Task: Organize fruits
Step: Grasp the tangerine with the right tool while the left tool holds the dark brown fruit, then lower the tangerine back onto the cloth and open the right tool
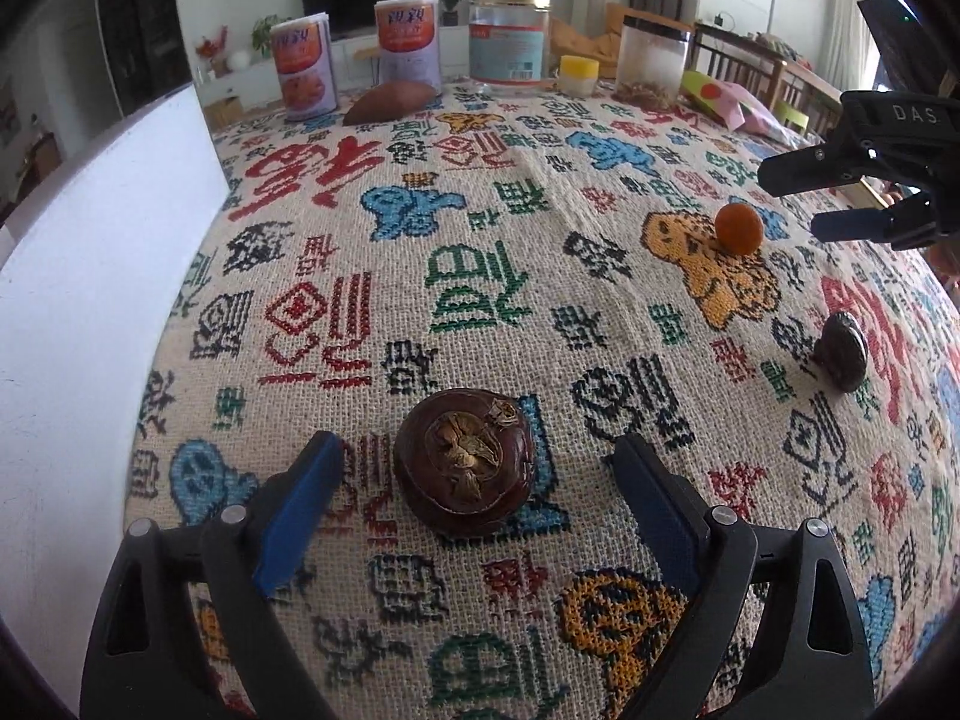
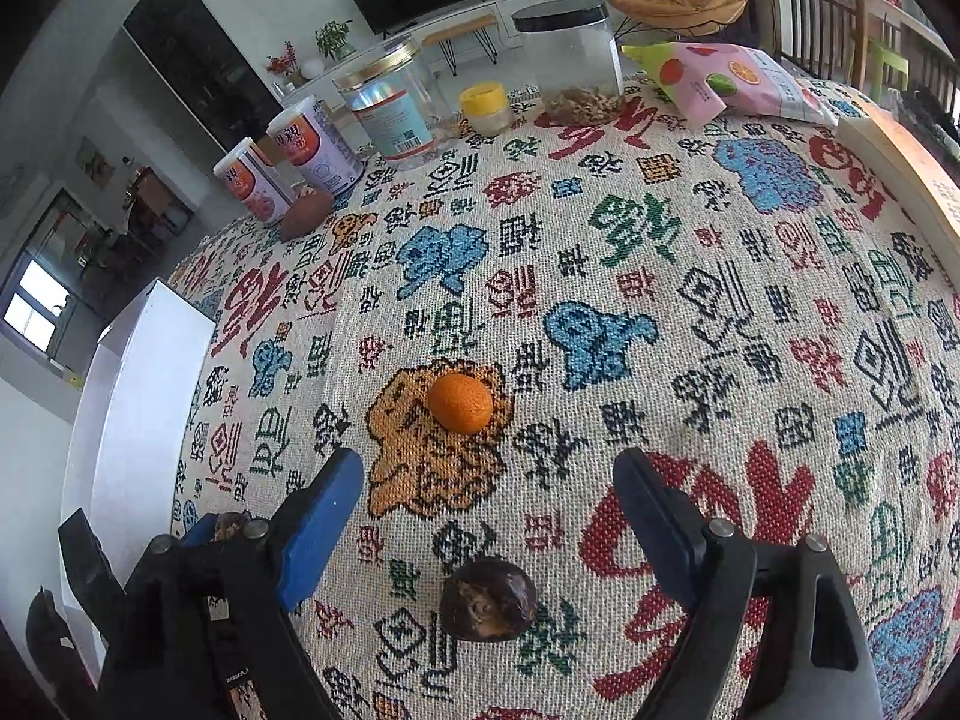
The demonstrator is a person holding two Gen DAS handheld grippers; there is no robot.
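Left wrist view: the left gripper [image 1: 474, 468] has its blue-padded jaws apart at the bottom of the frame, and a dark brown, glossy, flattened-round fruit [image 1: 465, 459] with a dry papery top sits on the cloth between them, touching neither pad. The worktop [image 1: 510, 276] is covered in coarse woven fabric with cross-stitch-like characters in red, green, blue and orange. At the right, a small round orange [image 1: 739, 228] with dimpled skin rests on an orange motif; lower right lies a second dark fruit [image 1: 841, 359]. The right gripper [image 1: 798, 201] enters from the right edge, jaws apart and empty, near the orange. Two paper cans [image 1: 303, 69] stand along the top

Right wrist view: the right gripper [image 2: 486, 468] shows its jaws apart with nothing between the pads. The orange [image 2: 461, 403] lies at mid-frame just beyond the tips; the second dark fruit [image 2: 489, 600] sits at the bottom centre, between the gripper's arms. A pink snack bag [image 2: 729, 87] lies at the upper right
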